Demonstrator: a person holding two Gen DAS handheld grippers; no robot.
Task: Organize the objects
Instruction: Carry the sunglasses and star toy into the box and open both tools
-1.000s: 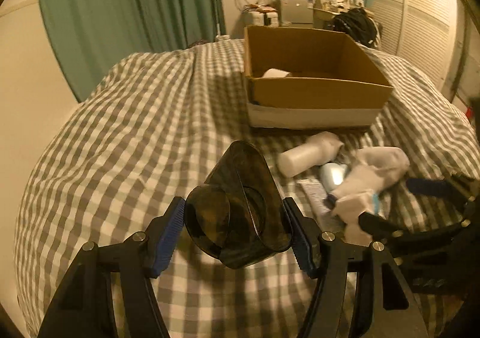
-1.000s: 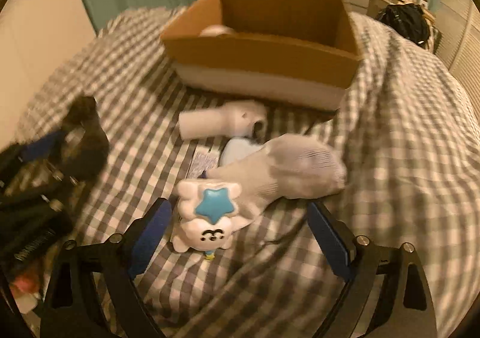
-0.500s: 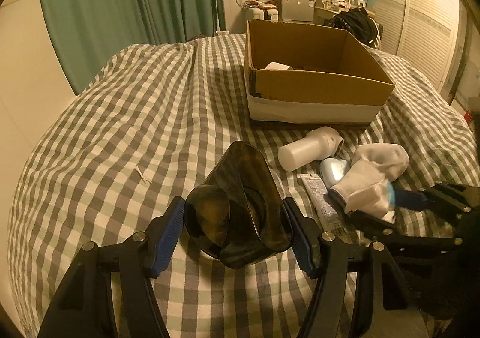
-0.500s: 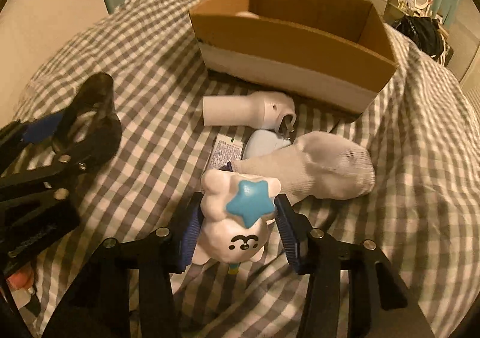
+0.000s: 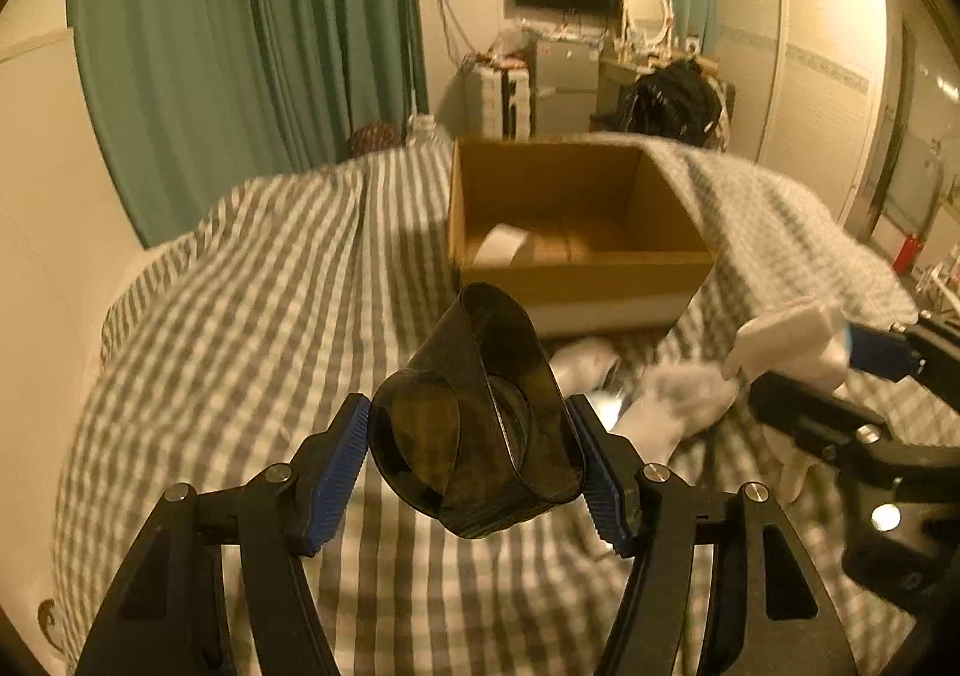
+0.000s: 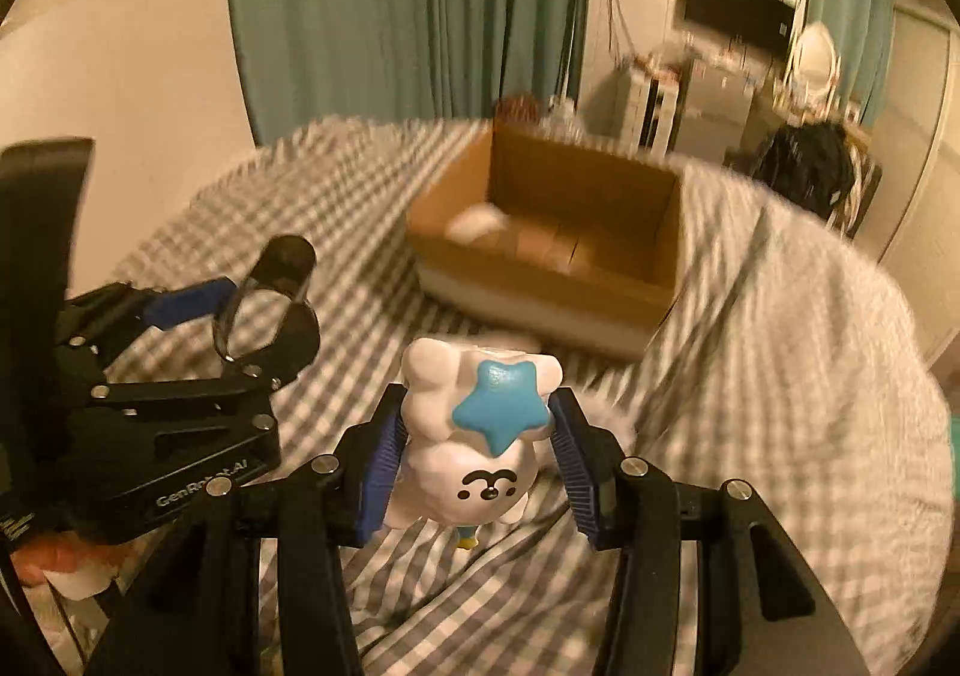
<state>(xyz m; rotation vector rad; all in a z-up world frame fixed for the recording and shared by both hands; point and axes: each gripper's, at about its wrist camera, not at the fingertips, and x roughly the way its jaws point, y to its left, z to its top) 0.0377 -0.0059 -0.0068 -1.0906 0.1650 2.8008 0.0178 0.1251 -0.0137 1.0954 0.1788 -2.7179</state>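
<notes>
My left gripper (image 5: 480, 460) is shut on a dark translucent plastic cup (image 5: 480, 418), held above the checked bedspread. My right gripper (image 6: 477, 454) is shut on a white plush toy (image 6: 474, 436) with a blue star, also lifted off the bed. The open cardboard box (image 5: 576, 232) stands ahead of both, with a white item (image 5: 501, 244) inside at its left. The box also shows in the right wrist view (image 6: 558, 244). The right gripper with the toy shows at the right of the left wrist view (image 5: 798, 340); the left gripper and cup show at the left of the right wrist view (image 6: 264, 304).
A white bottle (image 5: 585, 361) and a white sock (image 5: 672, 406) lie on the bedspread (image 5: 270, 316) in front of the box. Green curtains (image 5: 240, 46) hang behind the bed. A dresser with clutter, a mirror and a dark bag (image 5: 672, 94) stand beyond the box.
The right gripper closed on the plush toy and lifted it off the bed. Both grippers rose and moved toward the box, the left one still holding the cup.
</notes>
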